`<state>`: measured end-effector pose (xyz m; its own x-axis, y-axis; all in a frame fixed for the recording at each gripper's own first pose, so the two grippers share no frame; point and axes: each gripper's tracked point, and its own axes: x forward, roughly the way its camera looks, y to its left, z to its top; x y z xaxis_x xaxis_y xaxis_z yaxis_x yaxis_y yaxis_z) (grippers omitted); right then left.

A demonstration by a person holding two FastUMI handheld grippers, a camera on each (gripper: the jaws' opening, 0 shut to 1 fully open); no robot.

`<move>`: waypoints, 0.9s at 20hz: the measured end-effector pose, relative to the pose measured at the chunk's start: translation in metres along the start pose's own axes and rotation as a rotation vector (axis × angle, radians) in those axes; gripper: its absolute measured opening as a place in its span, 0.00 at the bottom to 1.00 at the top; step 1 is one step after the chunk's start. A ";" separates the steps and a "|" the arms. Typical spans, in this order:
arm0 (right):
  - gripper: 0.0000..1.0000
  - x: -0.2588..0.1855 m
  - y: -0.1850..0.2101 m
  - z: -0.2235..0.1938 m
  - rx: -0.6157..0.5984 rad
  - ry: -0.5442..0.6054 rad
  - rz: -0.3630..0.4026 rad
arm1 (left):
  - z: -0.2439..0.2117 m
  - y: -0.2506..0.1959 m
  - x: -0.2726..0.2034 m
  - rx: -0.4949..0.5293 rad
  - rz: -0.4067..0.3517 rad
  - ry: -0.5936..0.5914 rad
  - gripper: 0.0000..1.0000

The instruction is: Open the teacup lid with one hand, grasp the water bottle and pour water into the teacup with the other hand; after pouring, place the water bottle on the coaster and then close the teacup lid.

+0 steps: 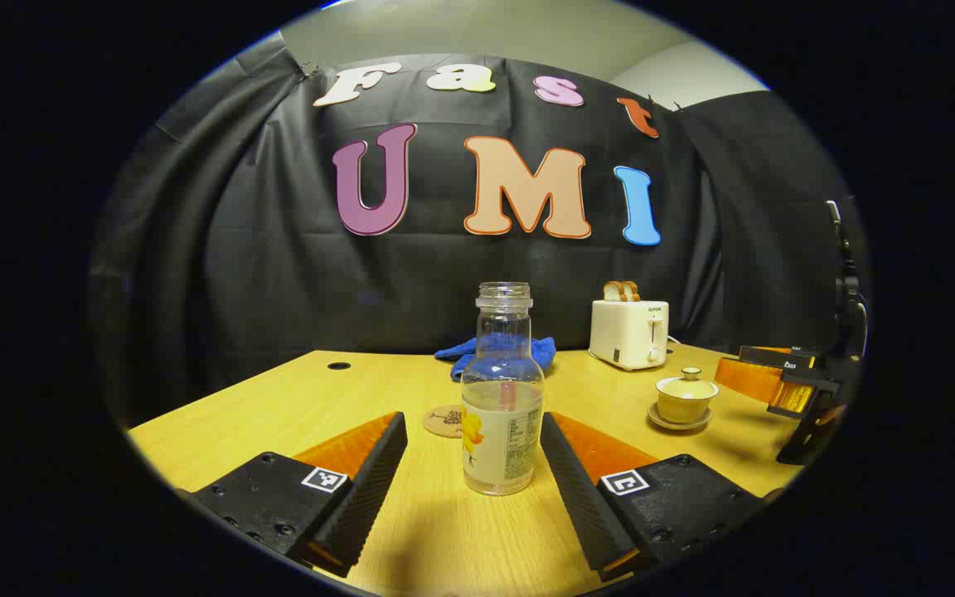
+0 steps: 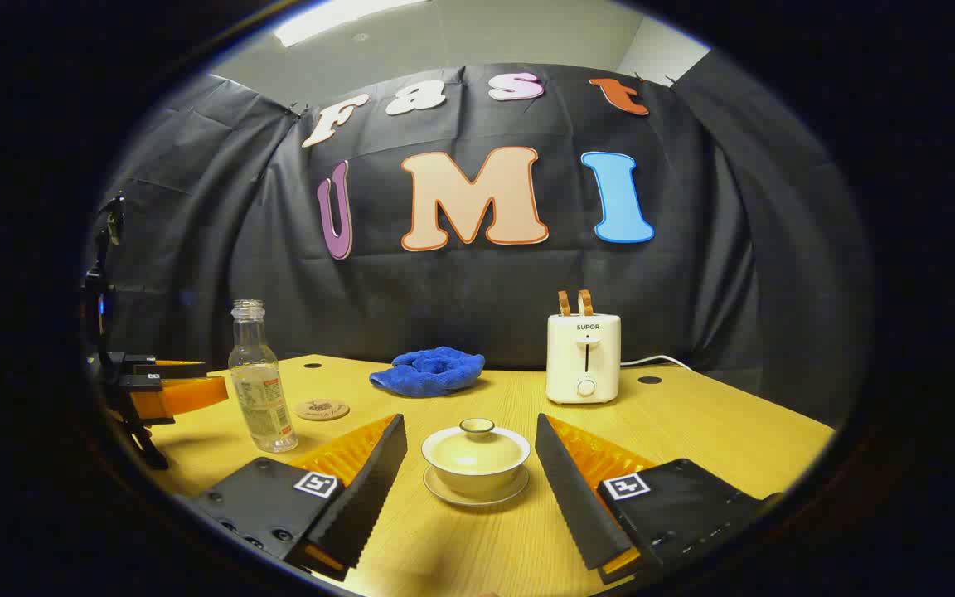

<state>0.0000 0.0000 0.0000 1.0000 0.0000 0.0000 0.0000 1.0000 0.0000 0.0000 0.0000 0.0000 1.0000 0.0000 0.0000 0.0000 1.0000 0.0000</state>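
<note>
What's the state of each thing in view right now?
Bottle: upright, uncapped, partly filled, between open left gripper fingers, ungrasped.
Teacup: lid on, on saucer, between open right gripper fingers.
Coaster: bare.
Toaster: two slices sticking up.
Cloth: crumpled.

I count one water bottle (image 2: 260,383) on the table (image 2: 710,431), and behind it one coaster (image 2: 322,410). Right of the bottle I count one teacup (image 2: 476,461) with one lid (image 2: 476,441) on one saucer (image 2: 444,492), one blue cloth (image 2: 429,371), and one toaster (image 2: 584,358) with two slices of toast (image 2: 574,303).
</note>
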 end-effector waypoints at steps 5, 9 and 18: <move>0.94 -0.001 -0.001 0.000 0.000 0.002 -0.005 | 0.002 0.003 0.000 0.006 0.023 -0.011 0.95; 0.99 -0.001 -0.002 -0.001 -0.001 0.002 -0.008 | 0.002 0.004 0.000 0.007 0.030 -0.014 0.95; 0.94 -0.001 -0.002 0.000 -0.001 -0.001 -0.008 | 0.001 0.003 0.000 0.007 0.030 -0.016 0.95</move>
<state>-0.0010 -0.0023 0.0001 1.0000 -0.0079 0.0006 0.0080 1.0000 -0.0011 -0.0005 0.0028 0.0013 0.9994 0.0301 0.0157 -0.0303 0.9995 0.0064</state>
